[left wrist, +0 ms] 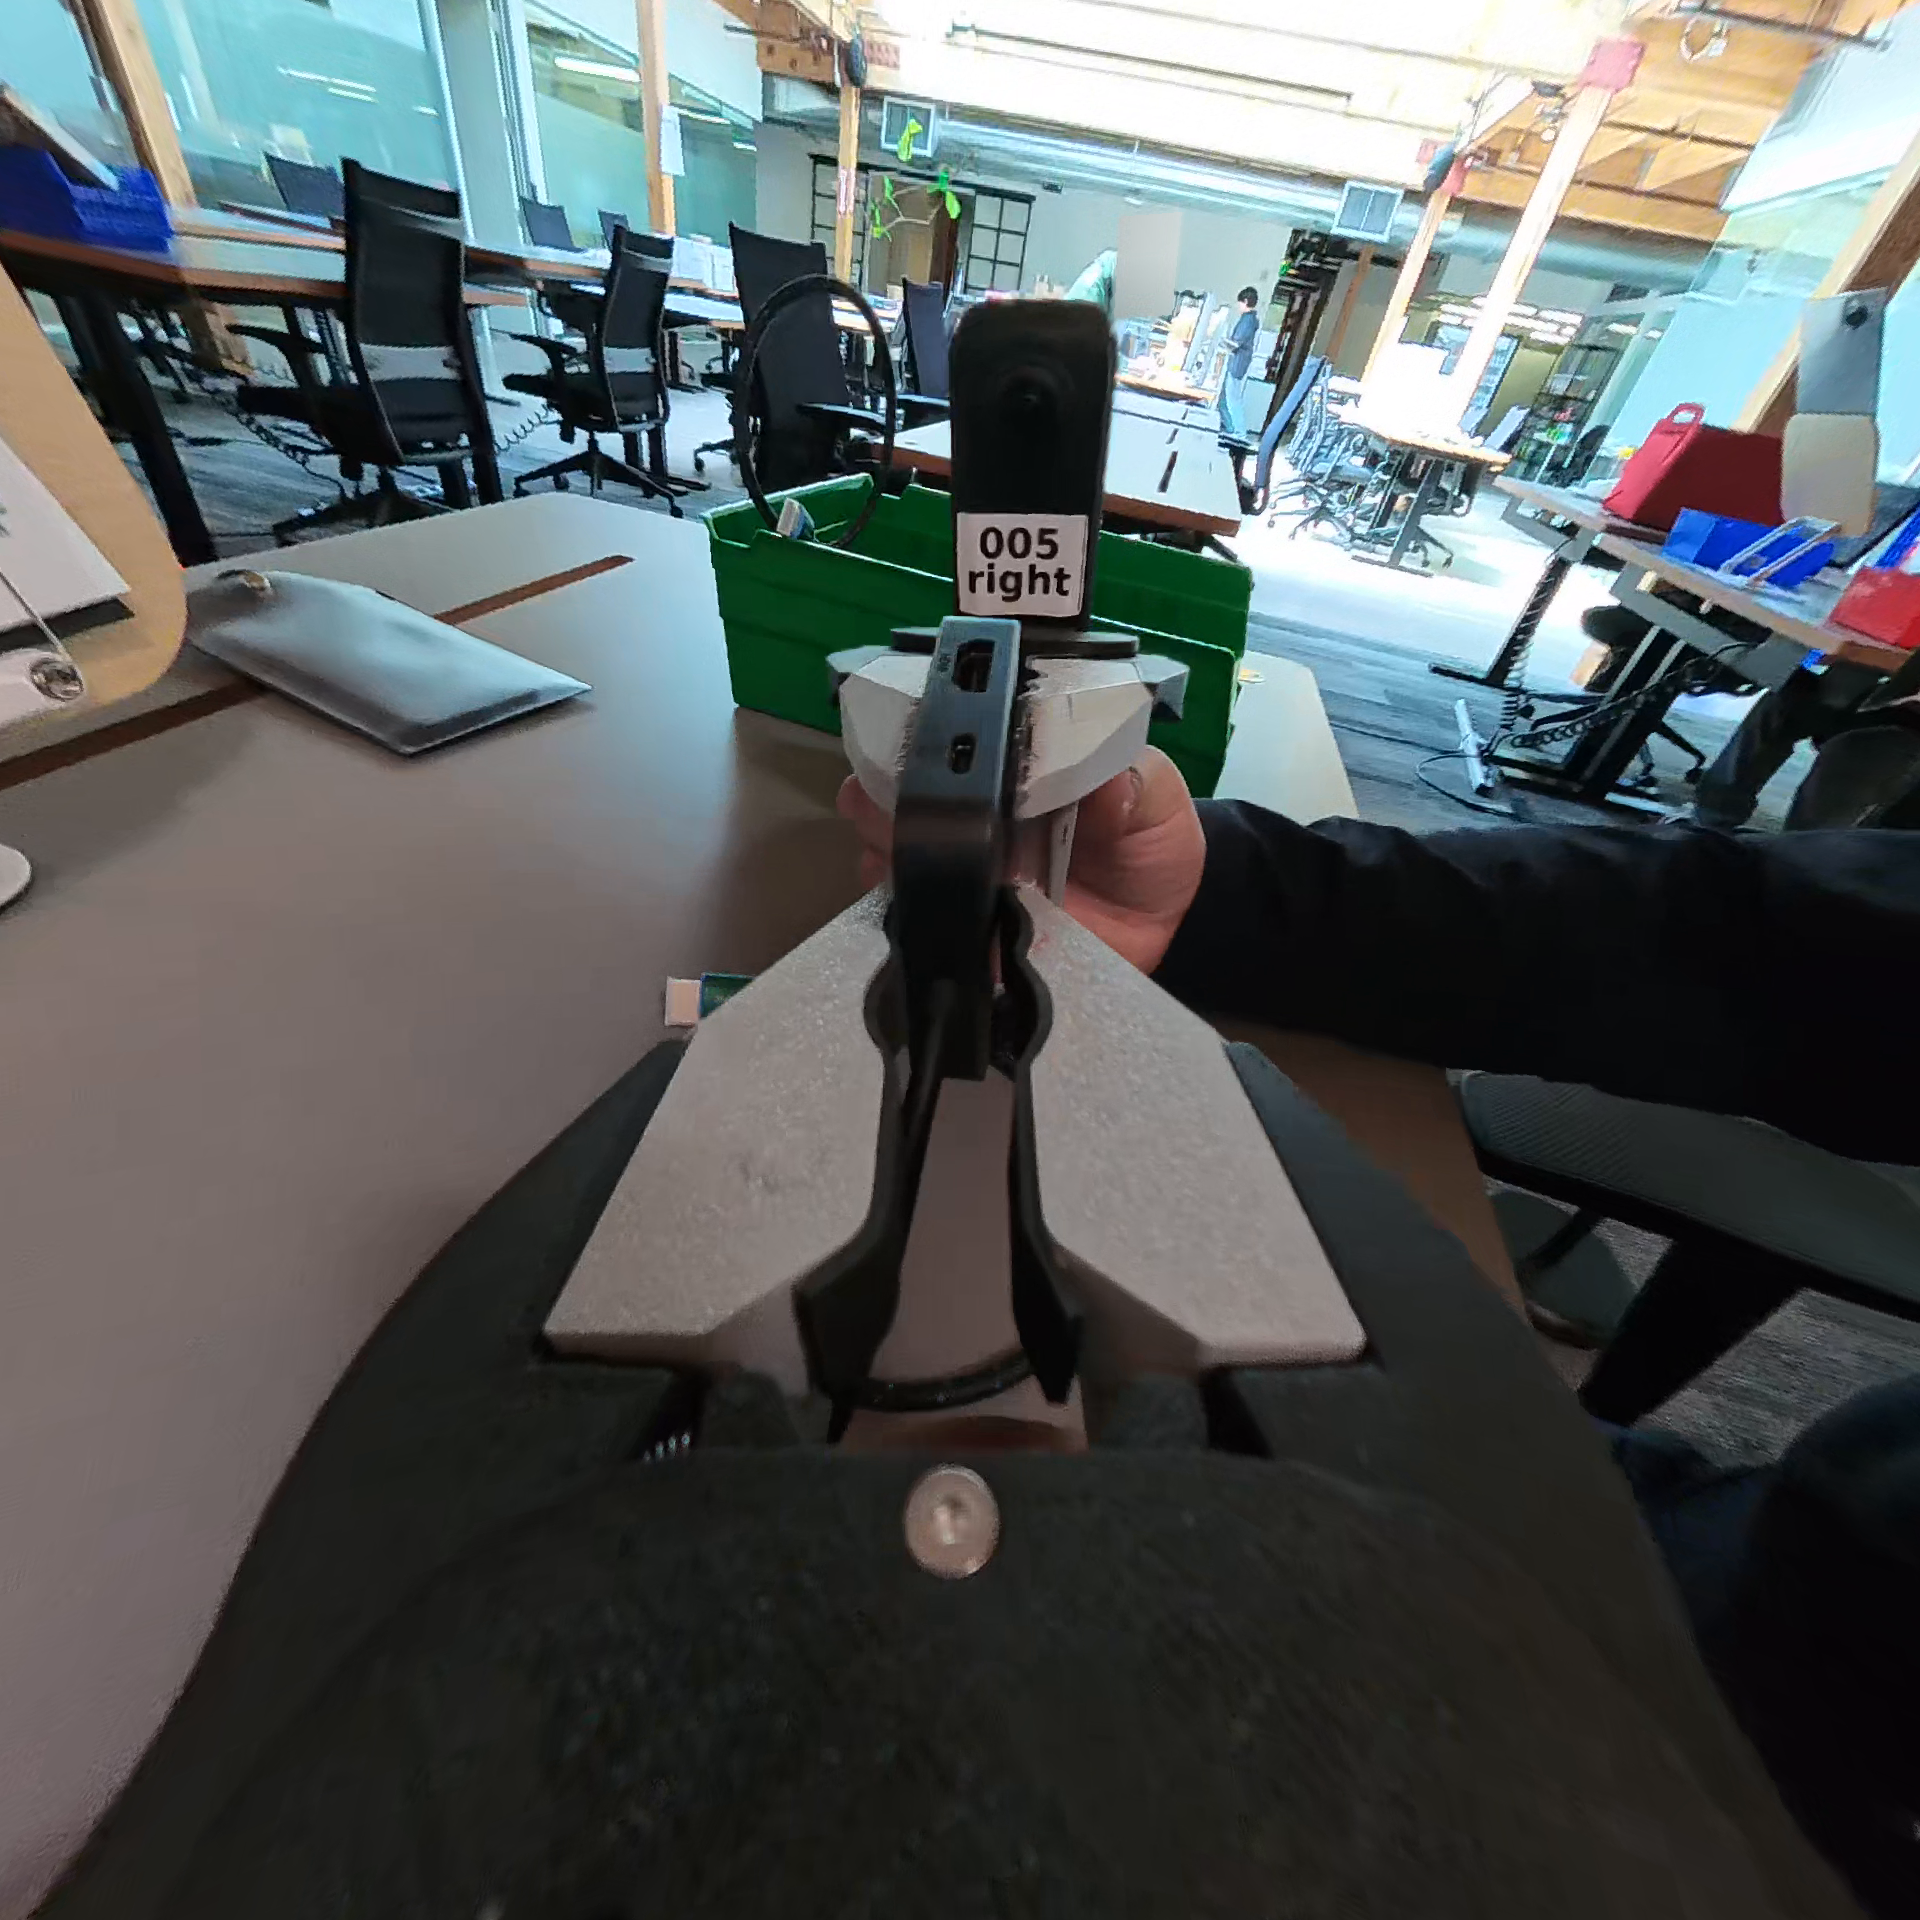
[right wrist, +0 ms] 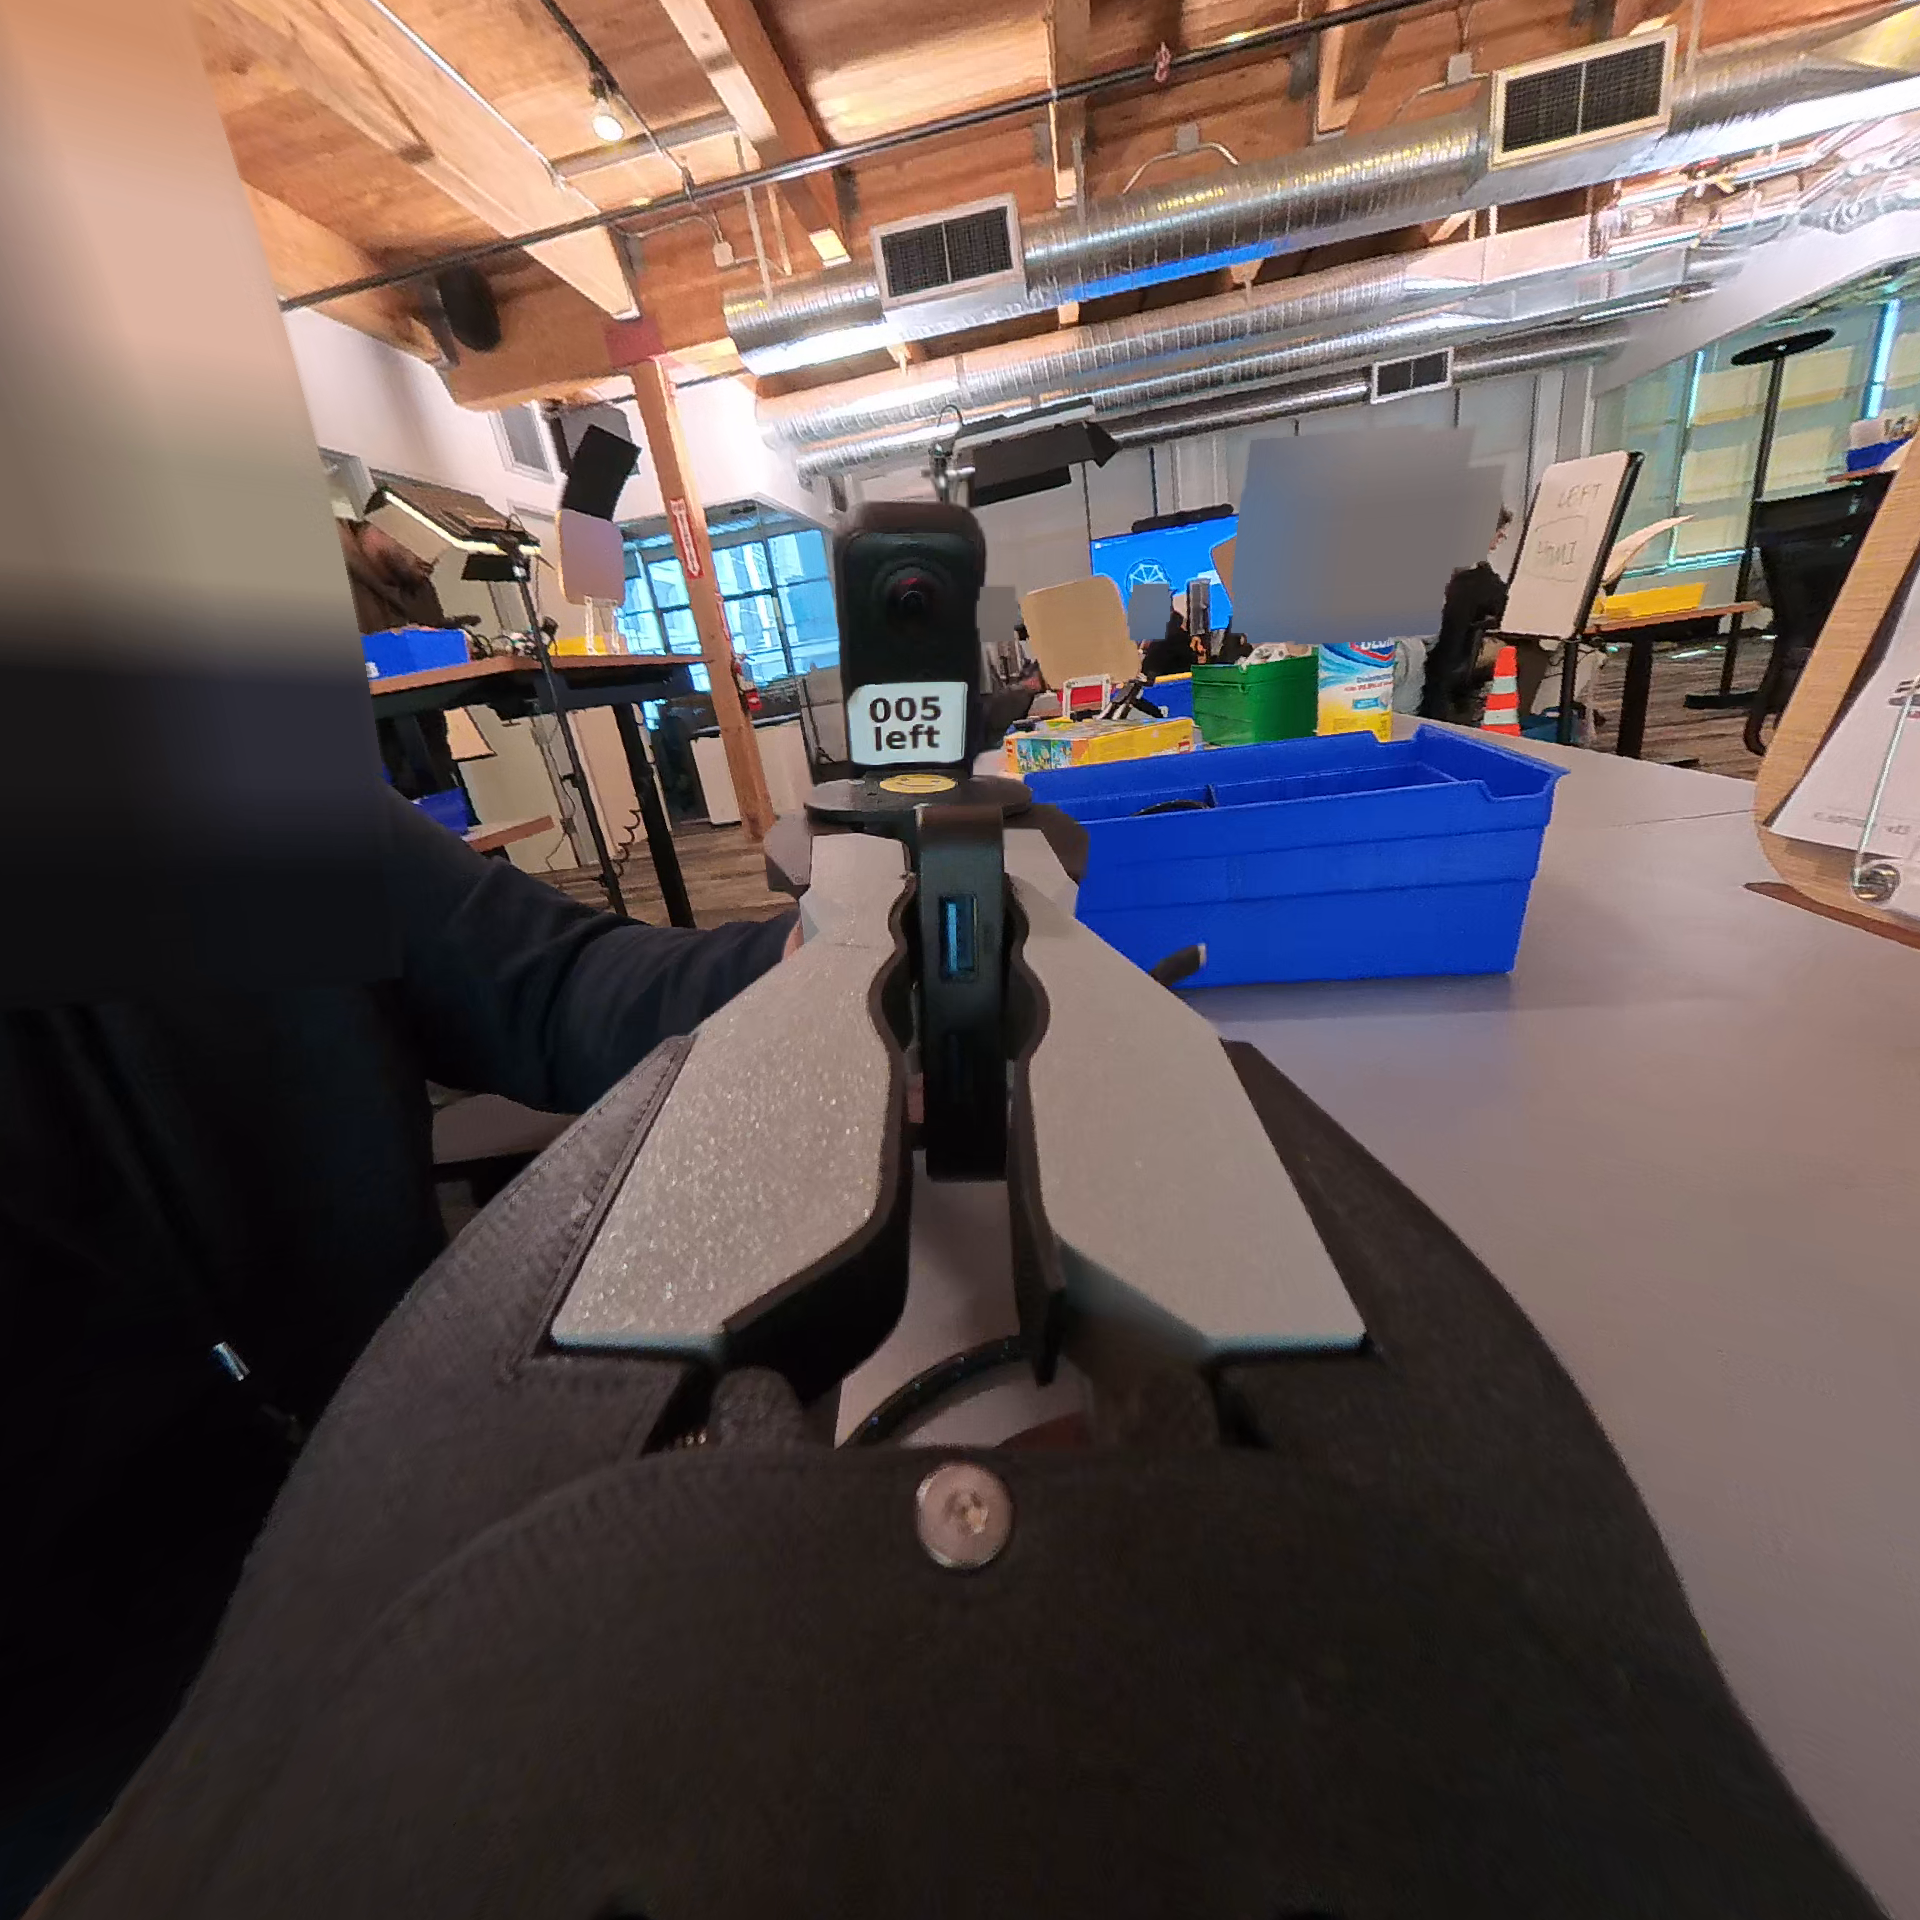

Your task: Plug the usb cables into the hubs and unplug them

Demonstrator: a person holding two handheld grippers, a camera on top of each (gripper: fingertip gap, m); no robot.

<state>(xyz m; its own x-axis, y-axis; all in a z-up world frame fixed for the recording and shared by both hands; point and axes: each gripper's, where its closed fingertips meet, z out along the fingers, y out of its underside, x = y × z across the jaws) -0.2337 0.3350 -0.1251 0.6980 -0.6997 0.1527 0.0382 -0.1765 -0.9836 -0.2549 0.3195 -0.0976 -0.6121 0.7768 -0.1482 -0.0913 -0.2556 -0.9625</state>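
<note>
Closest up, the left tongs are clenched on one end of a dark grey flat plug box with small sockets in its thin edge. The right tongs are clenched on the other end, so the box hangs between them above the pale grey bench. A thin black cable runs from the box back between the left tongs.

A hand in a dark sleeve holds the right tongs near the bench's side edge. Bare bench spreads wide to the left. A green plastic bin stands behind, at the far edge. A shiny silver pouch lies well apart. A blue plastic bin sits near, with bare bench beside it.

Each black camera wears a white printed label.
</note>
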